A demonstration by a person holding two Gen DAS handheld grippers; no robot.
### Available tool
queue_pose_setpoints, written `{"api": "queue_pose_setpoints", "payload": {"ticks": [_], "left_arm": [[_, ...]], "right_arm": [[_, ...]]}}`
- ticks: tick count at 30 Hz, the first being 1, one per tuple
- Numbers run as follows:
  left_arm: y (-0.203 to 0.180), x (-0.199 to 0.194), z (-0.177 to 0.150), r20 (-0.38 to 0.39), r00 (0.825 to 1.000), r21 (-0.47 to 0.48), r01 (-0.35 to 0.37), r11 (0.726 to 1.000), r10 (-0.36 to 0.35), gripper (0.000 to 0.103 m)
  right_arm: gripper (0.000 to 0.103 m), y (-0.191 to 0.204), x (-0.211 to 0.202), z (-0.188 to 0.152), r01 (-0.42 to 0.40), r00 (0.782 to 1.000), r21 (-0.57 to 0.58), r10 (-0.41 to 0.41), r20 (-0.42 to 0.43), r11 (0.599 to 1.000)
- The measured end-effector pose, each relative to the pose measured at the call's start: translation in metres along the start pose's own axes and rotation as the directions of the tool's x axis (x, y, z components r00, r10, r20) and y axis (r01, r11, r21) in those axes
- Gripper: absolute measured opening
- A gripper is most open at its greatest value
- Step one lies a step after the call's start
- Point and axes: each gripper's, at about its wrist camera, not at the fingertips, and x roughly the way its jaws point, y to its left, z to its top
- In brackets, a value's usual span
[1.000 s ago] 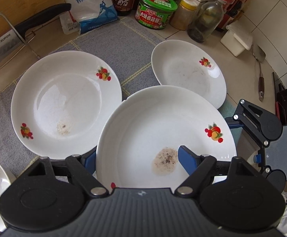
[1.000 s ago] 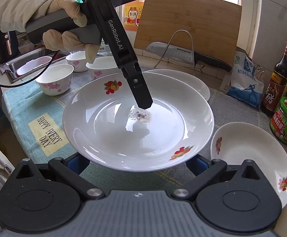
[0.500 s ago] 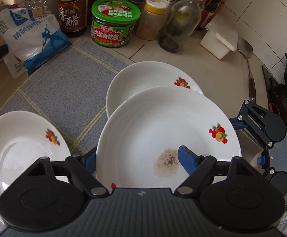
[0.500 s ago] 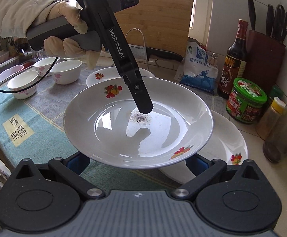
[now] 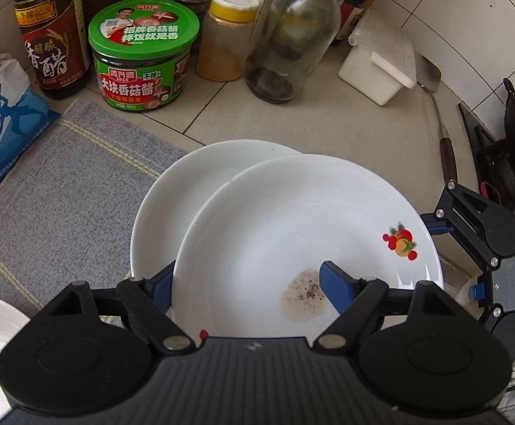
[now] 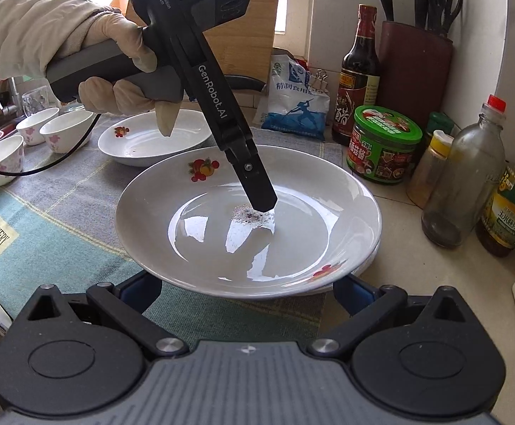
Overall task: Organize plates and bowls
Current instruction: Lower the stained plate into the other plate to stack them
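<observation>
The left gripper (image 5: 245, 285) is pinching the near rim of the carried plate (image 5: 292, 226), one of its fingers (image 6: 257, 184) pressing inside, one beneath. The plate is hovering at frame centre over a second plate (image 5: 172, 194) on the tabletop (image 5: 328, 120). The right gripper (image 6: 246, 288) is standing open under the far rim, not clamping. Glazed ceramic looks stiff, slippery and breakable; the rim seems the best hold.

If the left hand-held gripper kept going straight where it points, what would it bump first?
Probably the second white plate lying on the counter. The left hand-held gripper points steeply down, clamped on the speckled plate, which hangs just over that lower plate. How much gap remains between them is hard to judge.
</observation>
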Motion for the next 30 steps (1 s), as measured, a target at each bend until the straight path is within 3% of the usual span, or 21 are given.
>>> {"api": "queue_pose_setpoints", "payload": {"ticks": [30], "left_arm": [[0.006, 0.035, 0.018, -0.056, 0.998, 0.027, -0.02, 0.999, 0.022, 0.085]], "right_arm": [[0.103, -0.014, 0.002, -0.002, 0.019, 1.0, 0.063, -0.019, 0.001, 0.998]]}}
